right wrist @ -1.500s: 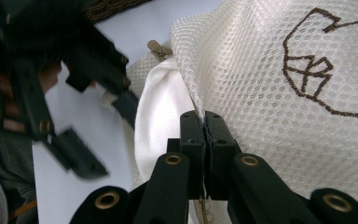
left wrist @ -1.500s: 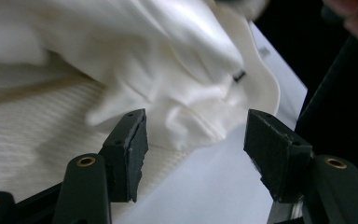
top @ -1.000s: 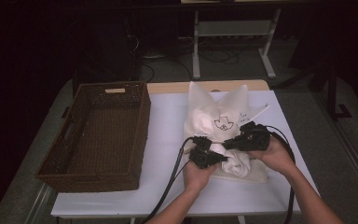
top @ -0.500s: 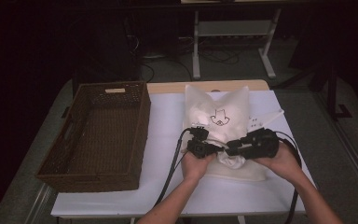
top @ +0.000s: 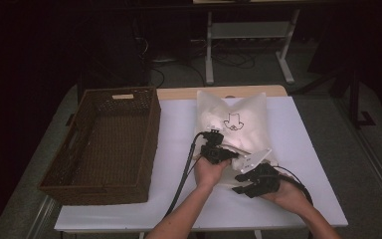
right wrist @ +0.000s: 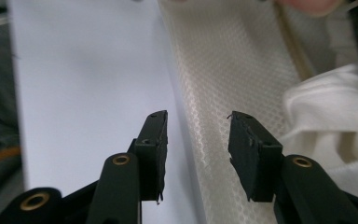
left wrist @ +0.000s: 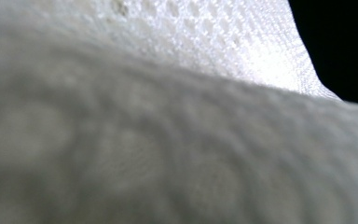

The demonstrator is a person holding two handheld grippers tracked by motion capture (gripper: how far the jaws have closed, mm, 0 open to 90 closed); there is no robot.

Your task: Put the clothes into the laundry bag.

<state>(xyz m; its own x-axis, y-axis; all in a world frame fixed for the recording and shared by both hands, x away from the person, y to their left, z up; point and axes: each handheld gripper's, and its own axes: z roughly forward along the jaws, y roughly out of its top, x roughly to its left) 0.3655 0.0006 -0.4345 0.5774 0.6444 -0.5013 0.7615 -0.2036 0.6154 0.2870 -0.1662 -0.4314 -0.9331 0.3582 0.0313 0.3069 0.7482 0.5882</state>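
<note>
High view: room dim, upper half and left edge of frame nearly black. Light falls from above onto the white rectangular table top (top: 308, 164); the cream mesh fabric bag (top: 238, 119) at centre is brightest, near glare. The dark brown woven wicker basket (top: 104, 144) at centre left holds a shadowed interior.

Left gripper view: cloth at close range, lower two thirds fully out of focus, upper right overexposed, corner black.

Right gripper view: jaws sharp; background soft, evenly lit.

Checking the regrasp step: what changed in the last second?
The right claw let go of the white cloth; its jaws have just been opening, nothing gripped, and it dropped toward the near edge of the mesh bag. The left claw stays shut on the bag. The basket hasn't moved.
</note>
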